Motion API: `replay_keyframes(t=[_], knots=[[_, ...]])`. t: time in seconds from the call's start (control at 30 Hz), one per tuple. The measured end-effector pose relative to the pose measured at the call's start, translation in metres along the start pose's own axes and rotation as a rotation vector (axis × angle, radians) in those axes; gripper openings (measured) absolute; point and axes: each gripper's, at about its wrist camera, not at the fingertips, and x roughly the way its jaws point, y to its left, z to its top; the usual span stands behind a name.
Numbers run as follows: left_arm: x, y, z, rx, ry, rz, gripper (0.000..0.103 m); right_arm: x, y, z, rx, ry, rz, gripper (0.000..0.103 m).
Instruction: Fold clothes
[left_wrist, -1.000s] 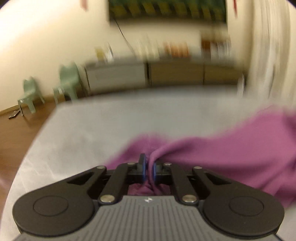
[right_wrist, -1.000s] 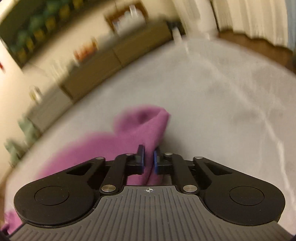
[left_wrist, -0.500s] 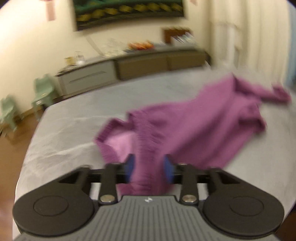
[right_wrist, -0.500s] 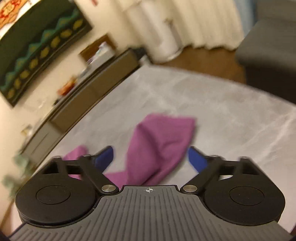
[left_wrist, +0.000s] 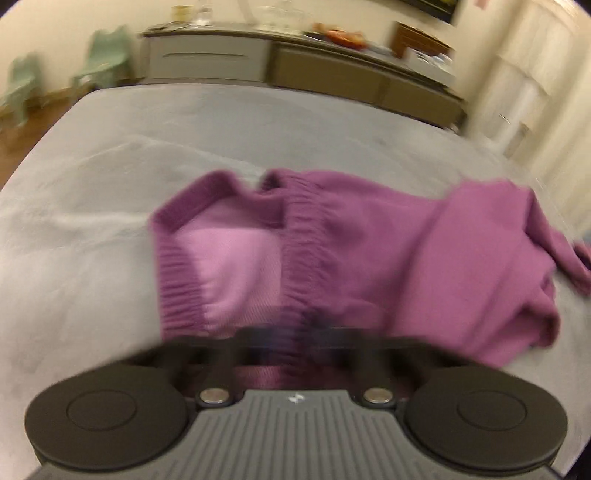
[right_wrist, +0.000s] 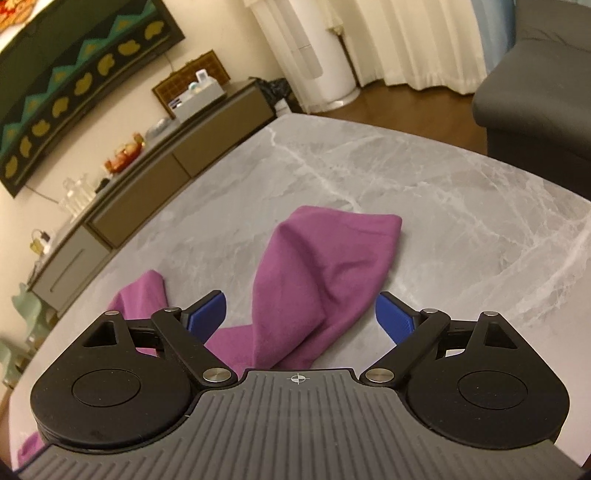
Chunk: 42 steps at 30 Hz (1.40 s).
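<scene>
Marble table (right_wrist: 443, 192), blurred purple garment (left_wrist: 369, 258)

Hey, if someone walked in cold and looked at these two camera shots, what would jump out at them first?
The purple sweatpants sprawl across the grey marbled table, waistband turned open toward the left camera. One leg end lies flat between the blue pads of the wide-open right claw. The left claw is blurred, shut at the waistband.
</scene>
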Motion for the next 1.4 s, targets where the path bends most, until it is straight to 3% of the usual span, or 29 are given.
replay_keyframes(t=[0.03, 0.1, 0.17, 0.23, 0.3, 0.33, 0.37, 0.43, 0.57, 0.63, 0.7, 0.73, 0.77, 0.8, 0.83, 0.97, 1.03, 1.13, 1.17, 1.2, 1.23, 1.27, 1.3, 1.33, 1.37, 1.4], knots=[[-0.025, 0.009, 0.005, -0.042, -0.112, -0.064, 0.004, 0.0, -0.001, 0.001, 0.004, -0.005, -0.004, 0.091], [-0.085, 0.066, 0.012, -0.298, -0.391, -0.198, 0.004, -0.003, -0.005, 0.003, 0.025, -0.021, -0.013, 0.091], [-0.104, 0.118, -0.009, -0.524, -0.465, -0.189, 0.004, -0.005, -0.009, 0.006, 0.046, -0.036, -0.023, 0.092], [-0.091, 0.124, -0.019, -0.527, -0.342, -0.096, 0.005, -0.003, -0.009, 0.007, 0.047, -0.028, -0.024, 0.092], [-0.083, 0.123, -0.026, -0.498, -0.254, -0.03, 0.017, -0.001, -0.005, 0.006, 0.031, -0.02, -0.018, 0.092], [-0.081, 0.119, -0.028, -0.471, -0.227, -0.008, 0.036, -0.002, -0.002, 0.005, 0.018, -0.023, -0.011, 0.092], [-0.082, 0.116, -0.03, -0.454, -0.22, 0.024, 0.052, -0.003, 0.002, 0.004, 0.001, -0.026, -0.003, 0.093], [-0.085, 0.109, -0.029, -0.432, -0.251, 0.068, 0.064, -0.004, 0.012, 0.001, -0.049, -0.034, 0.012, 0.095], [-0.09, 0.093, -0.024, -0.38, -0.274, 0.033, 0.074, 0.007, 0.031, 0.0, -0.149, -0.02, 0.026, 0.096], [-0.087, 0.078, -0.023, -0.287, -0.253, 0.066, 0.075, 0.018, 0.041, 0.0, -0.185, 0.009, 0.036, 0.093], [-0.08, 0.062, -0.021, -0.166, -0.225, 0.124, 0.078, 0.031, 0.05, -0.001, -0.236, 0.047, 0.053, 0.081], [-0.074, 0.052, -0.022, -0.098, -0.216, 0.163, 0.083, 0.039, 0.054, -0.003, -0.265, 0.076, 0.048, 0.065], [-0.069, 0.048, -0.022, -0.057, -0.206, 0.201, 0.087, 0.046, 0.056, -0.004, -0.287, 0.106, 0.024, 0.031], [-0.063, 0.043, -0.022, -0.015, -0.196, 0.238, 0.087, 0.053, 0.057, -0.005, -0.308, 0.136, -0.01, 0.01], [-0.057, 0.039, -0.023, 0.025, -0.187, 0.274, 0.087, 0.051, 0.054, -0.002, -0.293, 0.123, -0.03, 0.002], [-0.042, 0.042, -0.019, 0.034, -0.169, 0.285, 0.089, 0.023, 0.03, 0.015, -0.171, 0.001, -0.075, 0.002], [-0.031, 0.042, -0.014, 0.05, -0.158, 0.311, 0.09, 0.02, 0.027, 0.013, -0.162, 0.019, -0.081, 0.002], [-0.014, 0.039, -0.003, 0.081, -0.146, 0.373, 0.09, 0.019, 0.035, 0.006, -0.184, 0.031, -0.071, 0.005], [-0.01, 0.037, 0.0, 0.092, -0.147, 0.386, 0.09, 0.02, 0.039, 0.005, -0.193, 0.029, -0.068, 0.02], [-0.007, 0.033, 0.001, 0.117, -0.151, 0.38, 0.09, 0.02, 0.042, 0.003, -0.204, 0.025, -0.066, 0.026], [-0.004, 0.028, 0.003, 0.143, -0.155, 0.374, 0.09, 0.02, 0.046, 0.001, -0.214, 0.02, -0.063, 0.055], [-0.001, 0.024, 0.004, 0.169, -0.159, 0.367, 0.088, 0.02, 0.049, 0.0, -0.225, 0.016, -0.06, 0.076], [0.003, 0.021, 0.005, 0.199, -0.159, 0.355, 0.08, 0.022, 0.053, -0.002, -0.243, 0.013, -0.058, 0.077], [0.006, 0.017, 0.005, 0.226, -0.153, 0.344, 0.036, 0.027, 0.055, -0.004, -0.266, 0.031, -0.058, 0.068], [0.008, 0.017, 0.007, 0.218, -0.135, 0.322, 0.007, 0.033, 0.057, -0.004, -0.291, 0.058, -0.059, 0.036], [0.002, 0.02, 0.01, 0.168, -0.145, 0.277, 0.006, 0.038, 0.058, -0.005, -0.31, 0.093, -0.059, 0.015]])
